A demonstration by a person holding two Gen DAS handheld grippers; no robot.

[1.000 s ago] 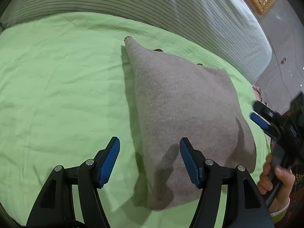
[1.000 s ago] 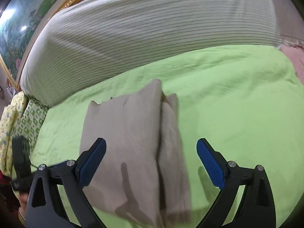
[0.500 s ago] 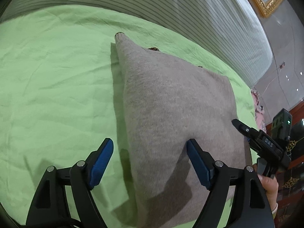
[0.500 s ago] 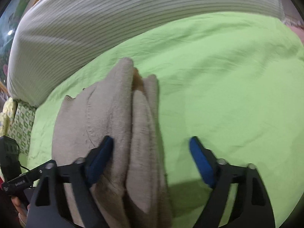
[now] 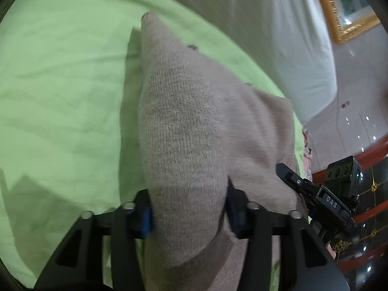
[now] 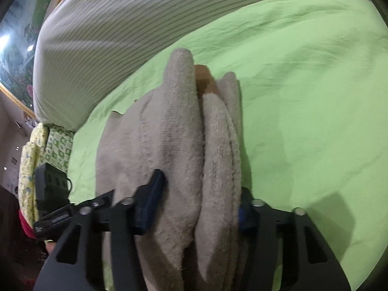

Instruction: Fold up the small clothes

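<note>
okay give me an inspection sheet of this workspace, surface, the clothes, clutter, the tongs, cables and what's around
Surface: green bedsheet, wrinkled.
Job's things: one beige knit garment, folded in layers, lying on the sheet.
Clutter: nothing seen on the sheet.
Grippers: left tongs and right tongs have just been closing; each now pinches a near corner of the garment between its blue pads.
Cables: a thin dark lead at the box on the left tongs.
Surroundings: striped white bolster along the far edge, gold picture frame, patterned yellow-green fabric beside the bed.
</note>
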